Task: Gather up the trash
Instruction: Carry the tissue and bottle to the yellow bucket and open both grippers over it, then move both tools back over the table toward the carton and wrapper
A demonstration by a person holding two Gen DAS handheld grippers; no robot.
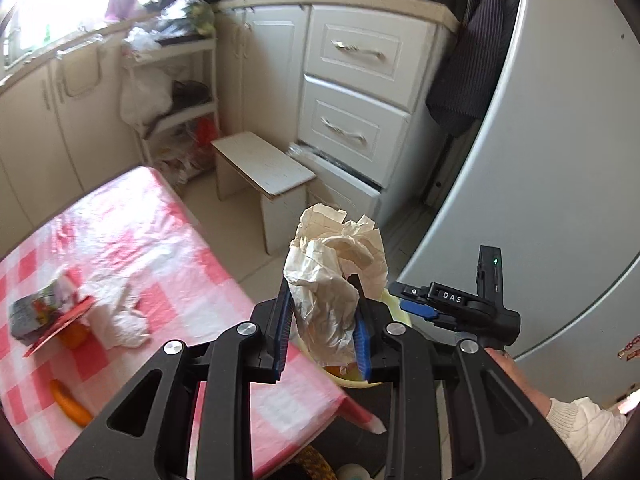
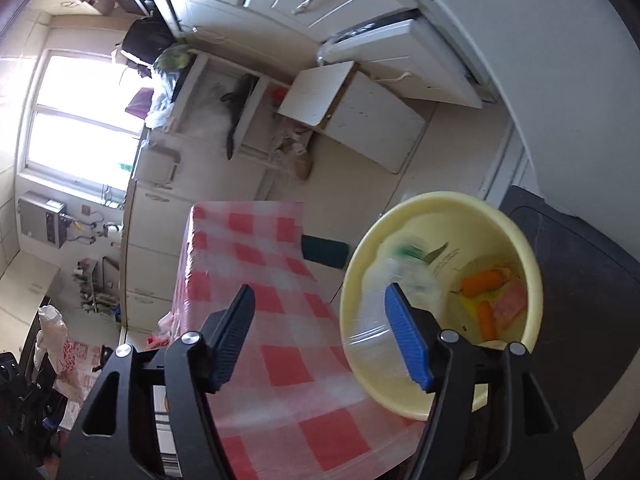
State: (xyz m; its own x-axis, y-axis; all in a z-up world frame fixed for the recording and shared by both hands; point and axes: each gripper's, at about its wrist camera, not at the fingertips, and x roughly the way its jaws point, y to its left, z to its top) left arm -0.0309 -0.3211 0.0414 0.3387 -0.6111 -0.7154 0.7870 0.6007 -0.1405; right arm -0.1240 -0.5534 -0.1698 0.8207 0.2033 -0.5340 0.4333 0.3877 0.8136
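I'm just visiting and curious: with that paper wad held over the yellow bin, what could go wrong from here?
1. The left gripper pinches only the lower part of the crumpled paper; the loose top could snag or tear on release.
2. The yellow bin sits right at the table edge, so a bump might tip it.
3. The open right gripper hovers by the rim, where a clear plastic piece could catch on it.
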